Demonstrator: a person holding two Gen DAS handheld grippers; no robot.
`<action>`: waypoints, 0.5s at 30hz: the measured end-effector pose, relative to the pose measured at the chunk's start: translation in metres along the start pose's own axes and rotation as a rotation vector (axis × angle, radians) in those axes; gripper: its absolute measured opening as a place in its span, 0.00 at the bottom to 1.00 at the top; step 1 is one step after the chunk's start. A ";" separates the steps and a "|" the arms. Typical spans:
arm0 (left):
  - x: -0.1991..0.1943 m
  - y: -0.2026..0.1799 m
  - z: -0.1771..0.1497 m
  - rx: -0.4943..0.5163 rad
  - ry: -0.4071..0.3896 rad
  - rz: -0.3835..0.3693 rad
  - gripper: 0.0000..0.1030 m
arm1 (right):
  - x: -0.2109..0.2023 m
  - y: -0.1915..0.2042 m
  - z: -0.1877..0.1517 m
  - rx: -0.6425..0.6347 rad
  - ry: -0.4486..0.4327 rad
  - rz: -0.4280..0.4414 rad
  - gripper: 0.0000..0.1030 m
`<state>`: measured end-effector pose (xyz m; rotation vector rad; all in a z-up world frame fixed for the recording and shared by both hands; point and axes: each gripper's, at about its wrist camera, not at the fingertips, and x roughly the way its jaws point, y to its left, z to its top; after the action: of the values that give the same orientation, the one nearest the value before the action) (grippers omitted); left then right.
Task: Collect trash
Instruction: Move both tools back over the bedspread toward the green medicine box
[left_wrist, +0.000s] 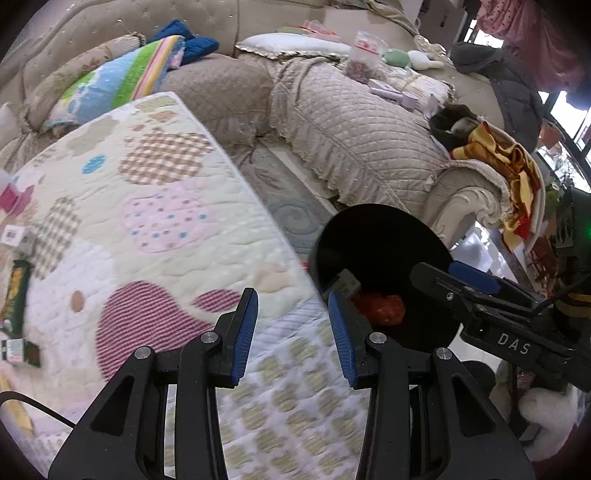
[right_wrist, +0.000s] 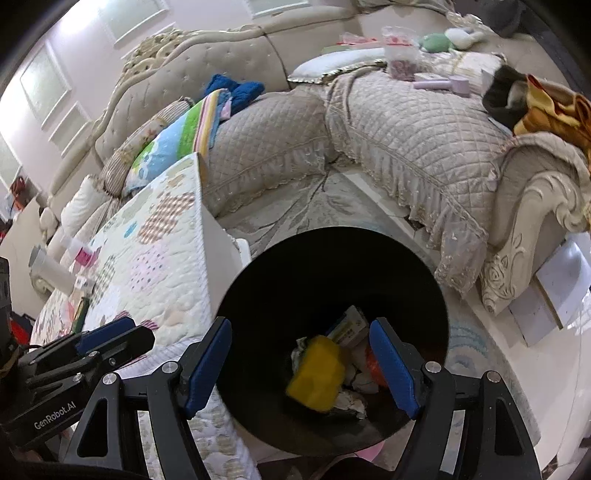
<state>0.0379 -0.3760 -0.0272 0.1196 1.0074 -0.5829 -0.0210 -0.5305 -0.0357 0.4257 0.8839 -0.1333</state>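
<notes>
Left wrist: left hand-held gripper (left_wrist: 293, 334) jaws apart, empty, over quilted counter (left_wrist: 155, 236) edge beside black bin (left_wrist: 369, 229). Right wrist: right hand-held gripper (right_wrist: 301, 363) jaws apart, empty, above bin; yellow trash (right_wrist: 316, 373) lies inside

You're in a home's living room: a tufted beige sofa (right_wrist: 406, 125) with quilted covers, pillows (left_wrist: 295, 44), soft toys (right_wrist: 439, 41), and a patterned rug (right_wrist: 314, 199).

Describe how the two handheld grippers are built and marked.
Both are black plastic frames with cut-out triangular openings and silver bolts, carrying ribbed blue pads on the jaws. The left gripper has "GenRobot.AI" printed on its side and a black cable; the right gripper reads "DAS".
</notes>
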 end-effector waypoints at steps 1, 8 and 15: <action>-0.002 0.004 -0.001 -0.006 -0.002 0.008 0.37 | 0.000 0.004 -0.001 -0.007 0.001 0.002 0.73; -0.022 0.044 -0.014 -0.060 -0.013 0.068 0.37 | 0.008 0.039 -0.002 -0.070 0.026 0.033 0.73; -0.038 0.089 -0.031 -0.134 -0.009 0.132 0.37 | 0.020 0.088 -0.010 -0.164 0.054 0.088 0.73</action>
<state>0.0444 -0.2746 -0.0276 0.0639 1.0184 -0.3936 0.0101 -0.4458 -0.0300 0.3149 0.9200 0.0314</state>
